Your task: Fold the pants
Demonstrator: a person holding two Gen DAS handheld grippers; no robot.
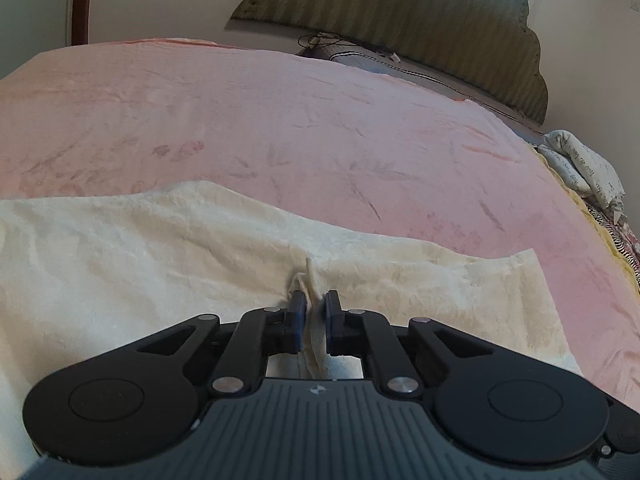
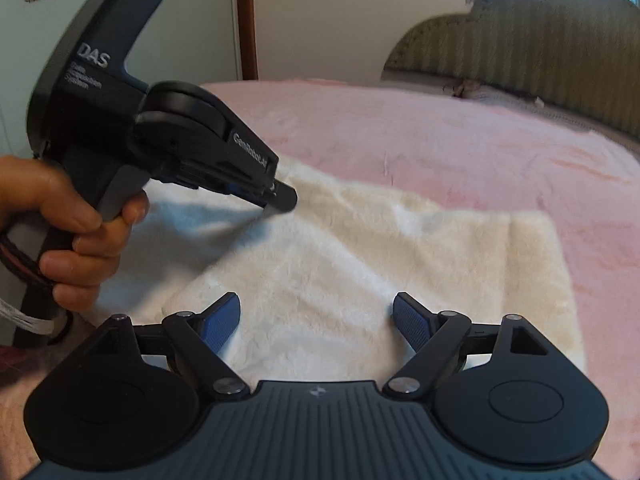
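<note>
Cream fleece pants [image 1: 160, 248] lie spread on a pink bedspread [image 1: 320, 120]. My left gripper [image 1: 314, 304] is shut on a pinched ridge of the pants fabric, which bunches up between its blue pads. In the right wrist view the pants [image 2: 360, 248] fill the middle, and the left gripper [image 2: 280, 200], held by a hand [image 2: 76, 232], presses its tip into the cloth at the left. My right gripper [image 2: 316, 312] stands open low over the pants, with flat fabric under its spread fingers and nothing pinched.
A padded olive headboard [image 1: 400, 28] and grey pillow [image 1: 360, 60] stand at the far end of the bed. Printed pillows and a striped cloth [image 1: 588, 176] lie off the bed's right edge. A brown door frame [image 2: 246, 20] rises behind the bed.
</note>
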